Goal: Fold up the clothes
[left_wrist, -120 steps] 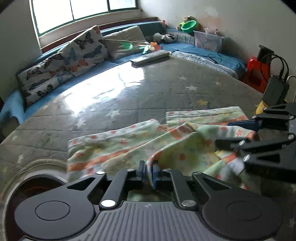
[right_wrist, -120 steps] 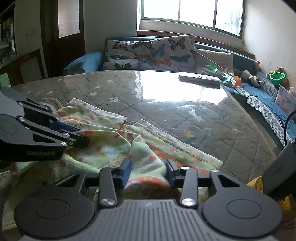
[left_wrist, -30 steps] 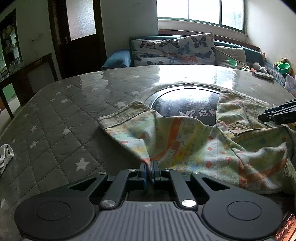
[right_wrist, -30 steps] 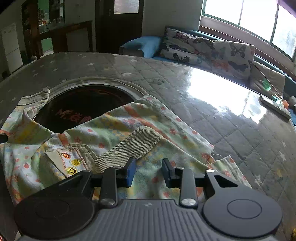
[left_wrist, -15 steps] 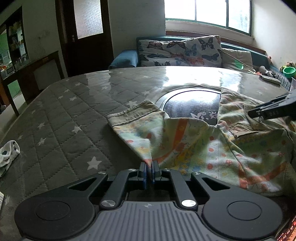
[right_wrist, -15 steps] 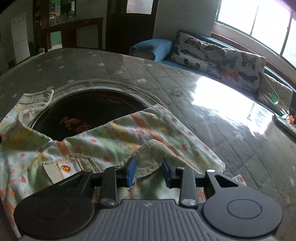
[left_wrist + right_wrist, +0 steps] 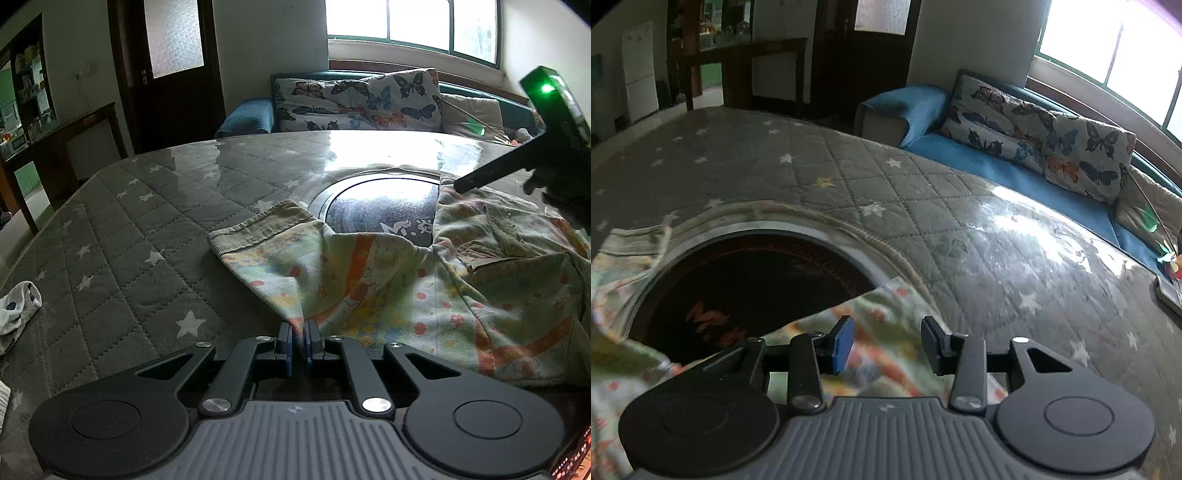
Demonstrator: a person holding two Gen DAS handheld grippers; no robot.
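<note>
The patterned garment [image 7: 388, 280] is running off the right edge of the left wrist view, so its far side is going unseen there. The left gripper [image 7: 298, 341] is covering the pinched corner of cloth between its pads, and its body is hiding the table edge below. The right gripper [image 7: 480, 177] is showing only as a dark finger and housing, cut by the right edge. In the right wrist view motion blur is smearing the garment's print and the lettering inside the dark round inset [image 7: 746, 288]. A white spotted cloth [image 7: 16, 310] is being clipped by the left edge; what it is cannot be told. Items on the distant shelves [image 7: 26, 92] are appearing too small to identify.
</note>
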